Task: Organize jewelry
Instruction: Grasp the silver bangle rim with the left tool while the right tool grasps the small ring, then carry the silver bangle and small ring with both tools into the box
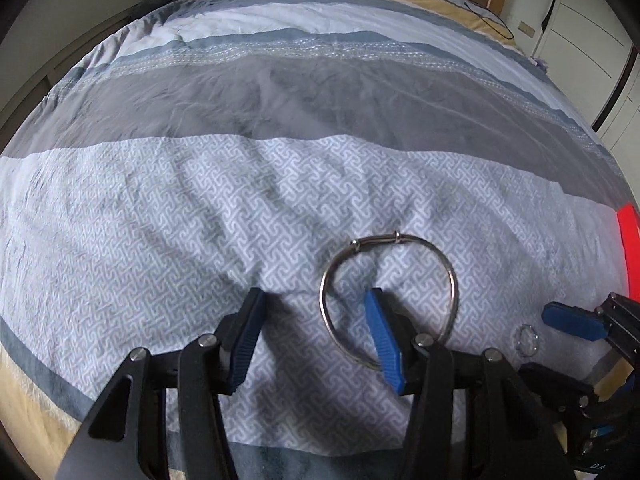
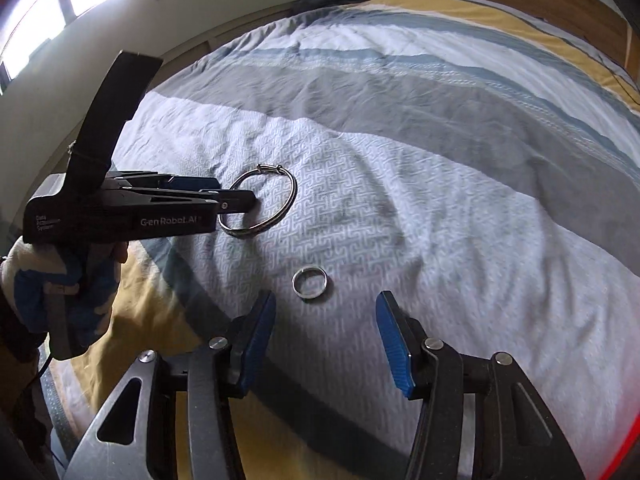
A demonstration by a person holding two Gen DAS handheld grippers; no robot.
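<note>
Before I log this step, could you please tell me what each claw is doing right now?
Left claw: open, one finger inside the bangle, not gripping it.
Right claw: open, holding nothing, above the small ring.

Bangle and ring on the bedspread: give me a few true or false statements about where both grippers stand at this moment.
1. The left gripper has one finger inside the bangle. True.
2. The right gripper is shut on the small ring. False: it is open, and the ring lies on the bedspread just ahead of its fingertips.
3. The bangle and the ring lie linked together. False: they lie apart.
4. Both pieces rest on the patterned band of the bedspread. True.
</note>
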